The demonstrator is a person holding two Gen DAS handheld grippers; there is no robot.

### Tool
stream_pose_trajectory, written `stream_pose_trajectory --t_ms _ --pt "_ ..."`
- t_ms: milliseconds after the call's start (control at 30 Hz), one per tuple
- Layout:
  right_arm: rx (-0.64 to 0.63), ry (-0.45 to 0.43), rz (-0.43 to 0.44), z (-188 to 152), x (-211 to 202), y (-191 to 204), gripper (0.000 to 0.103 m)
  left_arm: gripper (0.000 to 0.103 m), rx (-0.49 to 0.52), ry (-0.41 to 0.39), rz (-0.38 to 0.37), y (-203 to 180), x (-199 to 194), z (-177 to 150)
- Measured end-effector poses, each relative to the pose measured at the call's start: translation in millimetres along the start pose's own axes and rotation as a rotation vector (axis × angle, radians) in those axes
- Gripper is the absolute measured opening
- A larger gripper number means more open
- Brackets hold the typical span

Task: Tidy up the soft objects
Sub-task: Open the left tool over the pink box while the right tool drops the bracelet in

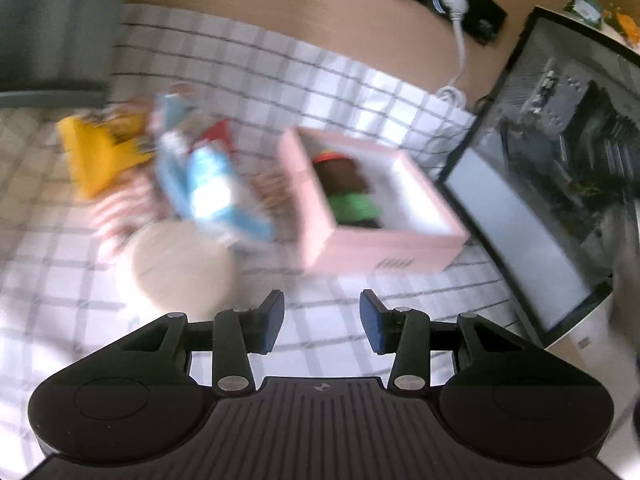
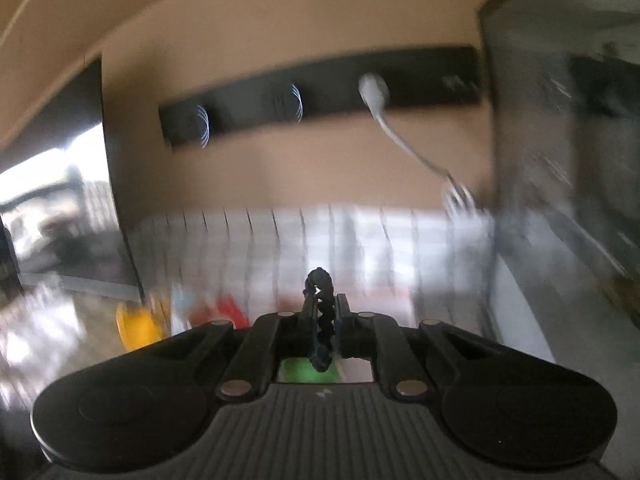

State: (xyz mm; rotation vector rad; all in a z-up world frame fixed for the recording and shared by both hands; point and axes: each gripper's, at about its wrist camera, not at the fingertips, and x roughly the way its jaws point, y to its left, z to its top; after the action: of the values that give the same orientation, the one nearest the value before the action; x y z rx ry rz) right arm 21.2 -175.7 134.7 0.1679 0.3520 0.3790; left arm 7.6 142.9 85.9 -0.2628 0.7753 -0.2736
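Observation:
A pink box (image 1: 400,246) stands on the checked cloth (image 1: 280,64) and holds a brown and green soft toy (image 1: 346,188). Left of it lies a blurred pile: a blue and white soft object (image 1: 208,188), a yellow one (image 1: 96,152), a striped one (image 1: 120,208) and a cream round one (image 1: 182,264). My left gripper (image 1: 322,320) is open and empty, in front of the box. My right gripper (image 2: 324,314) is shut on a dark braided cord (image 2: 320,320). Something green (image 2: 306,372) shows below its fingers.
A glass-sided computer case (image 1: 560,168) stands right of the box. A black socket strip (image 2: 320,96) with a white plug and cable (image 2: 374,90) runs along the tan back wall. A grey object (image 1: 48,28) sits at the far left.

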Motion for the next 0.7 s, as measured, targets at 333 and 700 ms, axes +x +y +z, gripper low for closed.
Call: stream_pose_trajectory --t_ms 333,700 --pt "0.06 0.046 -0.053 2.9 44.0 -13.7 0.055 0.045 -0.178 0.036 0.228 72.1 -40.3 -36.5" --pt "-0.231 0.099 -0.122 -92.2 1.3 43.7 0.067 0.045 -0.253 -0.015 0.119 82.3 -22.0 7.2"
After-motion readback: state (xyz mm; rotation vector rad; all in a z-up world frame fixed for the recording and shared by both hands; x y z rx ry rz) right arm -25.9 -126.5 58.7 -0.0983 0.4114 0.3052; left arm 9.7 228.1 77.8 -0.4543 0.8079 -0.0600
